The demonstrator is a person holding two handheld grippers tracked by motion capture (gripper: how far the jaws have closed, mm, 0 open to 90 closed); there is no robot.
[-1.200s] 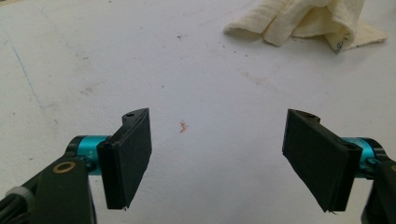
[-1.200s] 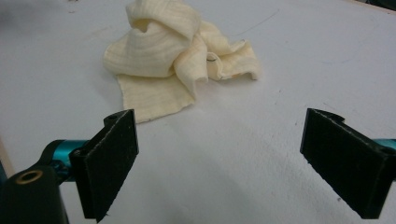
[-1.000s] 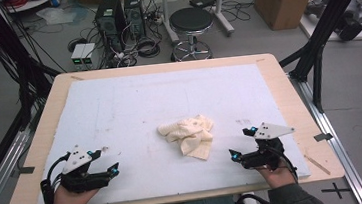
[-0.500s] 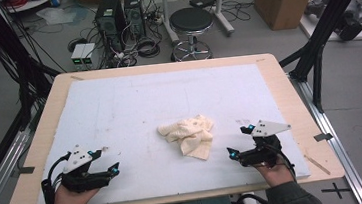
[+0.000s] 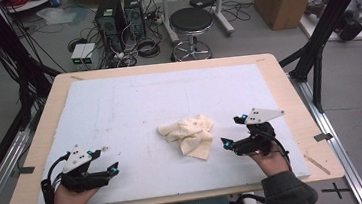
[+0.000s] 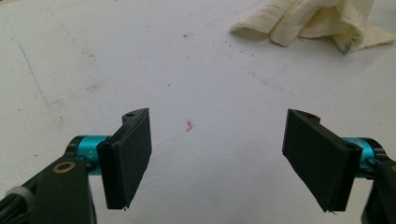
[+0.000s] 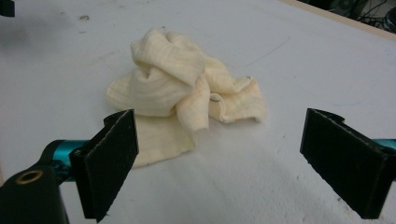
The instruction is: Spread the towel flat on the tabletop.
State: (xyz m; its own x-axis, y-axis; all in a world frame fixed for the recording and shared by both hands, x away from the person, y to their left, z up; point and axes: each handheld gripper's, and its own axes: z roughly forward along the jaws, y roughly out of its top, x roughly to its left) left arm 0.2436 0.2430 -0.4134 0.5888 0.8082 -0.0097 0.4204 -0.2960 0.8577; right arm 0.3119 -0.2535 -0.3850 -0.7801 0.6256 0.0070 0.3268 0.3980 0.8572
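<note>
My left claw (image 5: 105, 159) sits low near the front left corner of the counter (image 5: 277, 80), held in my left hand (image 5: 70, 197), its jaws spread wide apart with nothing between them. In the left gripper view the claw (image 6: 217, 158) looks across bare white surface with a small reddish mark (image 6: 189, 125) between the jaws, and the cloth lies well beyond, toward the upper right.

My right claw (image 5: 233, 130) is at the front right, held in my right hand (image 5: 270, 161), and its jaws also stand wide apart, gripping nothing. It points at the crumpled cream cloth (image 5: 190, 135), which lies in a loose heap near the middle of the white mat (image 5: 134, 101), just beside this claw but not touching it. In the right gripper view the cloth (image 7: 180, 88) is bunched and folded over itself, a flat corner spreading toward the claw (image 7: 219, 163).
</note>
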